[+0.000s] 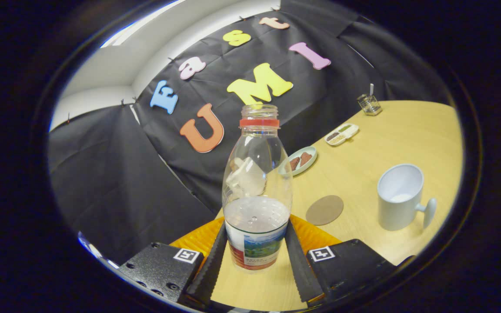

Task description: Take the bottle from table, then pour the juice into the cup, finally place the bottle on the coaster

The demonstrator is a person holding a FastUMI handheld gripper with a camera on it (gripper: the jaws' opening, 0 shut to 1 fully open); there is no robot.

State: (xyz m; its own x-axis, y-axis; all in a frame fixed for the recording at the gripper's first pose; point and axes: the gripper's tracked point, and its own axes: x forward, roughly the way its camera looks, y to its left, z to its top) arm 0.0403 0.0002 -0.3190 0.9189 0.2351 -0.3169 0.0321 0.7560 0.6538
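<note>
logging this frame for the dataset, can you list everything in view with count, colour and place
clear plastic bottle with red neck ring: one, uncapped, partly filled with pale liquid, between the jaws
round brown coaster: one, on the table just beyond the bottle
pale grey handled cup: one, past the coaster, handle toward the table edge
pale green dish: one, holding brown pieces, behind the bottle
white divided tray: one, farther back
small wire holder: one, at the far end by the black cloth
light wooden table: one, under all of this
gripper: one, jaws closed against the bottle's labelled base on both sides
</note>
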